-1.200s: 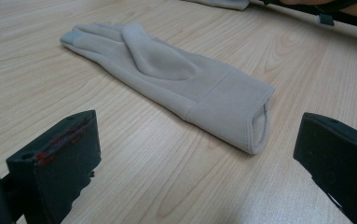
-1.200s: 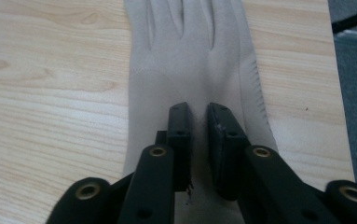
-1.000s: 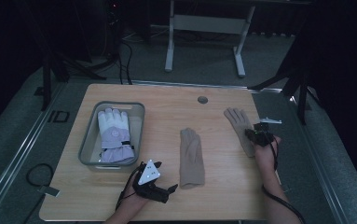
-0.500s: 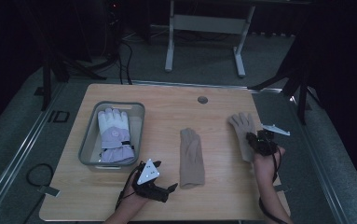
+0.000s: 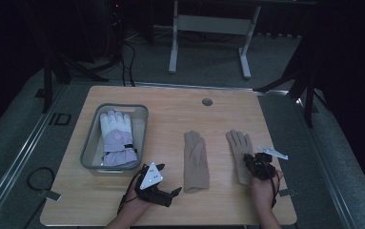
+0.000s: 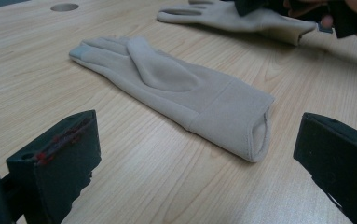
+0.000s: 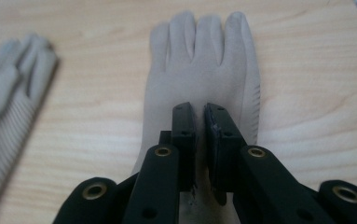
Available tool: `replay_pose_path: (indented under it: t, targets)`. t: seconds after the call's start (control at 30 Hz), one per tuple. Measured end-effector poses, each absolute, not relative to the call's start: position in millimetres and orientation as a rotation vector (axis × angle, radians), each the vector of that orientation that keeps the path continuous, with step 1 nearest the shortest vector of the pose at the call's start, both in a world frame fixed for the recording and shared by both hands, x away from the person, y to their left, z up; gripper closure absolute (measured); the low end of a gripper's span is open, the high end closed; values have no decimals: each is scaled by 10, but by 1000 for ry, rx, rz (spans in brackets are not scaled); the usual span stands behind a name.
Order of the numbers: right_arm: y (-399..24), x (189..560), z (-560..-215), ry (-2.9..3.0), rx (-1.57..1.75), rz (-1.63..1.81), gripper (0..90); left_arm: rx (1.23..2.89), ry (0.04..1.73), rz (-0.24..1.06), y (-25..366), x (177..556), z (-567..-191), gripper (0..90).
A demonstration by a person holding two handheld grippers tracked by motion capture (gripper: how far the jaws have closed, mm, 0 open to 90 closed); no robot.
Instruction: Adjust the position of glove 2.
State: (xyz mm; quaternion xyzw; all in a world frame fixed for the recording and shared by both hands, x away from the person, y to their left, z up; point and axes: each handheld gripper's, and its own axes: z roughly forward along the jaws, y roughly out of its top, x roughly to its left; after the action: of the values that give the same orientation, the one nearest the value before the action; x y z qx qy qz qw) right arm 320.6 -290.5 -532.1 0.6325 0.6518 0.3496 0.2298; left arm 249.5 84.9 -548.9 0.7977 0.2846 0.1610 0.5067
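My right gripper (image 5: 255,164) is clenched on the cuff end of the flat beige fabric glove (image 5: 239,149), which lies on the wooden table (image 5: 170,119) with its long axis running away from me, fingers pointing to the far edge. The second beige fabric glove (image 5: 195,160) lies parallel, near on its left. My left gripper (image 5: 163,195) rests released, jaws apart, just beside that second glove's cuff, the nearer hand to it.

The high view looks forward and down from above the near edge, covering the whole table (image 5: 170,102). The left gripper view sits low and close, facing right across the tabletop. The right gripper view looks steeply down, close. All three share the right beige glove (image 5: 239,151) (image 6: 241,18) (image 7: 204,70).
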Motion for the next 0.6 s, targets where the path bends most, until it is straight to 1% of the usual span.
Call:
replay_pose_path:
  t: [0.1, 0.2, 0.3, 0.33, 0.43, 0.53, 0.6]
  targets:
    - [-2878, 3199, -5371, 1811, 1726, 937, 820, 1922, 687, 389, 854, 2497, -5489, 6]
    - [-2833, 3228, -5496, 1868, 1703, 875, 792, 1923, 690, 386, 858, 2497, -5491, 6]
    - [-2824, 3228, -5492, 1877, 1692, 869, 773, 1924, 690, 385, 856, 2497, -5492, 6]
    - [-2831, 3235, -5485, 1889, 1689, 874, 734, 1925, 688, 384, 855, 2497, -5493, 6]
    - [-2845, 3227, -5456, 1902, 1677, 883, 691, 1925, 687, 383, 852, 2496, -5495, 6]
    - [-2876, 3219, -5402, 1911, 1643, 901, 622, 1925, 689, 381, 854, 2499, -5496, 6]
    - [-2889, 3224, -5371, 1922, 1613, 899, 603, 1923, 690, 379, 856, 2501, -5496, 6]
